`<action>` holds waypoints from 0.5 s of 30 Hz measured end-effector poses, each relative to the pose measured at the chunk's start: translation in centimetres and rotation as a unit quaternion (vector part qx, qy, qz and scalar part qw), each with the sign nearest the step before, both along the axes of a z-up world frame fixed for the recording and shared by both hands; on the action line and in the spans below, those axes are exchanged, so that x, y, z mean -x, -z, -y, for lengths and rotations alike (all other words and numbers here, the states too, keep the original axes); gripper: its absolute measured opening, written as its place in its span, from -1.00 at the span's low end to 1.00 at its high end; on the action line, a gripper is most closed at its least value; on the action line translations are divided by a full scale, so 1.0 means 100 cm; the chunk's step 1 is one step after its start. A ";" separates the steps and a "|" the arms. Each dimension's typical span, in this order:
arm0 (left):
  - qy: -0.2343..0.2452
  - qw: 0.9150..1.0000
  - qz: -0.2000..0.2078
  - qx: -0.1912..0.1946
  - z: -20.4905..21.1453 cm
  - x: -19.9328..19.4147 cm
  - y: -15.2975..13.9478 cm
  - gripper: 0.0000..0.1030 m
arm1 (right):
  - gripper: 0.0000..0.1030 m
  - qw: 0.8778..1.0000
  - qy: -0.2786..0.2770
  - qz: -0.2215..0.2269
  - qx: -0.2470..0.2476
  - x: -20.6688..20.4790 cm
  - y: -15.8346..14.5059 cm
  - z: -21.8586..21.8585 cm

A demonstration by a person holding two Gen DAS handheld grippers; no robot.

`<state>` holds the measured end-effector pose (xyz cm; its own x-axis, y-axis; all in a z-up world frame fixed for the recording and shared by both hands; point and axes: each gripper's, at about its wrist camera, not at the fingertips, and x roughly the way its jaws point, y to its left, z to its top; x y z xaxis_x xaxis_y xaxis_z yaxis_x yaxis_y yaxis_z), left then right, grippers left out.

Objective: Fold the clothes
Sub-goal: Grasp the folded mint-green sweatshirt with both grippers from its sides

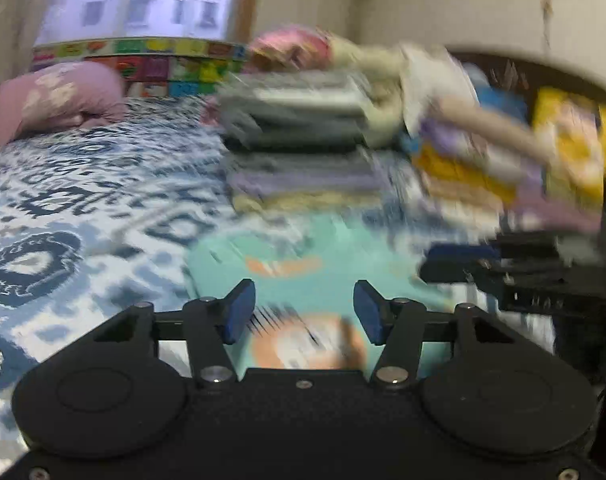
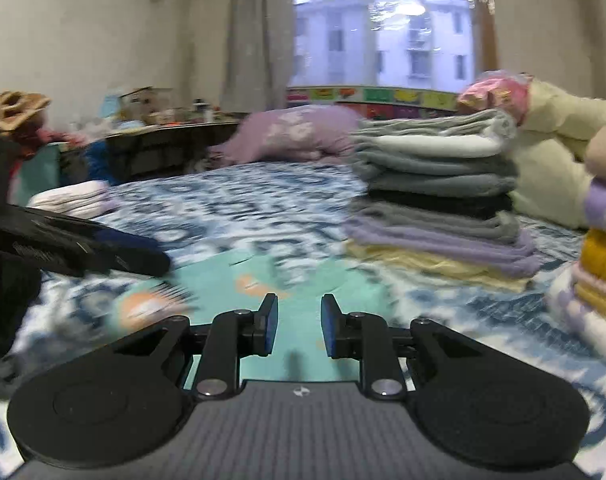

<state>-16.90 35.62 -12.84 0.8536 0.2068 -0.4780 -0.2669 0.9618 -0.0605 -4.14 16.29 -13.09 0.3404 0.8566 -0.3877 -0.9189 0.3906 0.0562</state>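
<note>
left tongs [image 1: 304, 312] stand well apart over a teal garment [image 1: 303, 252], gripping nothing. right tongs [image 2: 299, 326] stand narrowly apart, pads clear of cloth, nothing between them. the teal garment lies flat on the bed [image 2: 263, 200], in front of both tongs. a stack of folded clothes [image 2: 435, 192] sits beyond it. pictures blurred.

Left hand-held gripper [image 1: 304, 312] stands half open, right hand-held gripper [image 2: 299, 325] narrowly open, both empty.
</note>
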 end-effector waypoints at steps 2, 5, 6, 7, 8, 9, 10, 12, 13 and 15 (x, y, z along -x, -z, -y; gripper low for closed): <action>-0.010 0.999 -0.044 -0.007 0.000 -0.014 0.023 0.07 | -0.54 0.999 0.005 -0.018 0.040 0.000 0.019 -0.006; -0.018 0.999 -0.035 0.001 -0.005 -0.016 0.029 0.12 | -0.55 0.997 0.017 -0.059 0.039 -0.016 0.033 -0.006; -0.016 0.999 -0.032 -0.003 -0.004 -0.016 0.030 0.12 | -0.55 0.997 0.021 -0.065 0.039 -0.018 0.031 -0.004; -0.015 0.999 -0.029 -0.007 -0.004 -0.016 0.031 0.12 | -0.55 0.997 0.023 -0.066 0.039 -0.019 0.030 -0.001; -0.012 1.000 -0.023 -0.003 -0.004 -0.012 0.030 0.13 | -0.55 0.997 0.026 -0.068 0.034 -0.018 0.032 0.002; -0.017 1.000 -0.012 0.013 -0.006 -0.006 0.023 0.13 | -0.55 0.997 0.029 -0.072 0.025 -0.016 0.030 0.006; -0.023 0.999 0.000 0.032 -0.009 0.000 0.016 0.13 | -0.55 0.996 0.033 -0.076 0.016 -0.014 0.027 0.010; -0.057 0.995 0.036 0.077 -0.019 0.019 0.003 0.17 | -0.42 0.995 0.048 -0.085 -0.007 -0.010 0.020 0.020; -0.075 0.991 0.050 0.101 -0.025 0.027 -0.001 0.18 | -0.18 0.994 0.062 -0.090 -0.022 -0.010 0.016 0.026; -0.102 0.981 0.057 0.152 -0.039 0.035 0.002 0.24 | 0.31 0.986 0.079 -0.143 -0.041 -0.025 0.020 0.029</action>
<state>-20.41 39.48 -13.02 0.8607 0.2407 -0.4485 -0.4265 0.8220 -0.3774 -1.60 13.43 -15.11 0.3582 0.8342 -0.4193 -0.7894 0.5105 0.3411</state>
